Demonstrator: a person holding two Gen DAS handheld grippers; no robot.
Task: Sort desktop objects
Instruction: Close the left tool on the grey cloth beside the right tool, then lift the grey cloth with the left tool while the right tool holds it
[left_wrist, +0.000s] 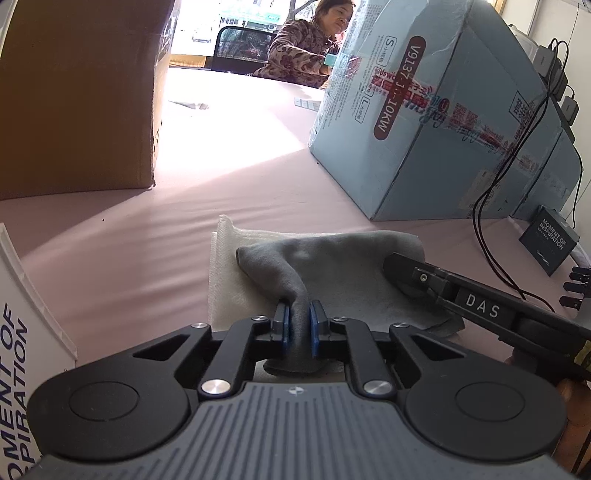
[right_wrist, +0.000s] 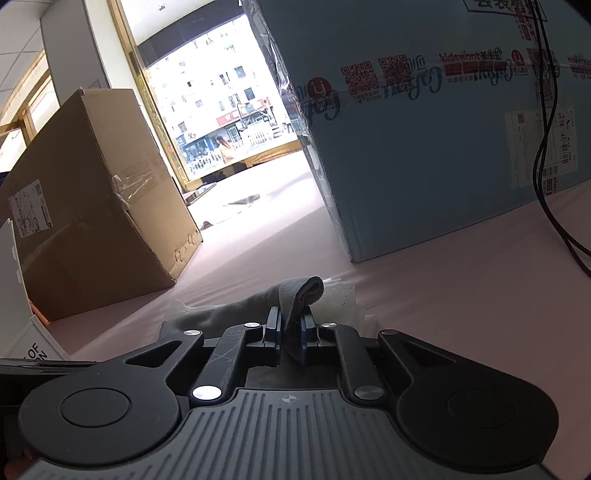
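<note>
Grey cloth (left_wrist: 332, 273) between both tongs

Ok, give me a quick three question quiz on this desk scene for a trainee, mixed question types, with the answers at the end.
1. True or false: both the left tool and the right tool are pinching the grey cloth.
2. What lies directly under the grey cloth: A) a black booklet, B) a white napkin, C) a cable?
3. Fill in: in the left wrist view, the brown cardboard box stands on the ____ side and the blue carton on the right.

Key: 1 true; 2 B; 3 left.
</note>
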